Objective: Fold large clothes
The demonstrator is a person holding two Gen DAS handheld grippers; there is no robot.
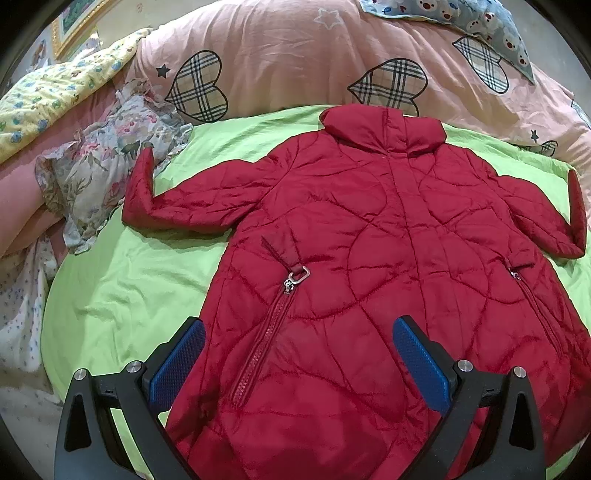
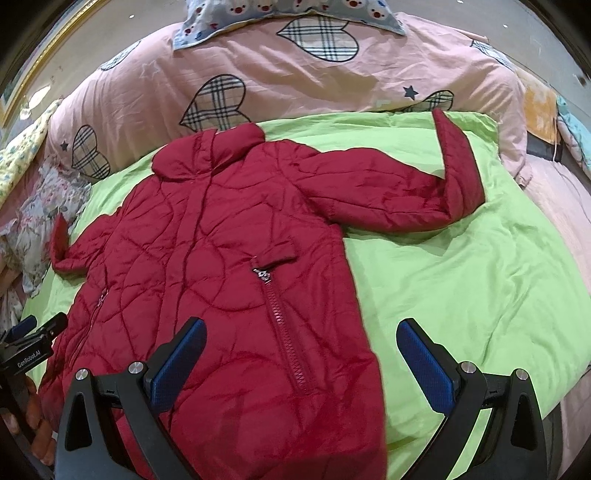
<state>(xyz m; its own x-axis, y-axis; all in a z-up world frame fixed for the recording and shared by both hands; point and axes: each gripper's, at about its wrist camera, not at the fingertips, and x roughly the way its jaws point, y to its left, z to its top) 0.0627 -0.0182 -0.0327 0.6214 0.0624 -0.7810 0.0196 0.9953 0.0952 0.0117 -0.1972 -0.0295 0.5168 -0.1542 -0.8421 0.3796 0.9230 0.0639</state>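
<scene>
Both tongs, left [image 1: 299,360] and right [image 2: 301,363], gape apart above the red coat's [image 1: 388,236] hem.

The jacket [image 1: 388,240] lies spread flat on the sheet [image 1: 140,280], collar [image 1: 384,129] farthest from the left gripper [image 1: 299,354], whose spread jaws hang over the hem end. Beyond the collar the quilt [image 1: 295,59] runs across the bed, a pillow [image 1: 476,22] lying on it. The right gripper [image 2: 301,356] straddles the jacket's right edge, with the right sleeve [image 2: 424,192] stretching away ahead and bending back toward the quilt.
</scene>
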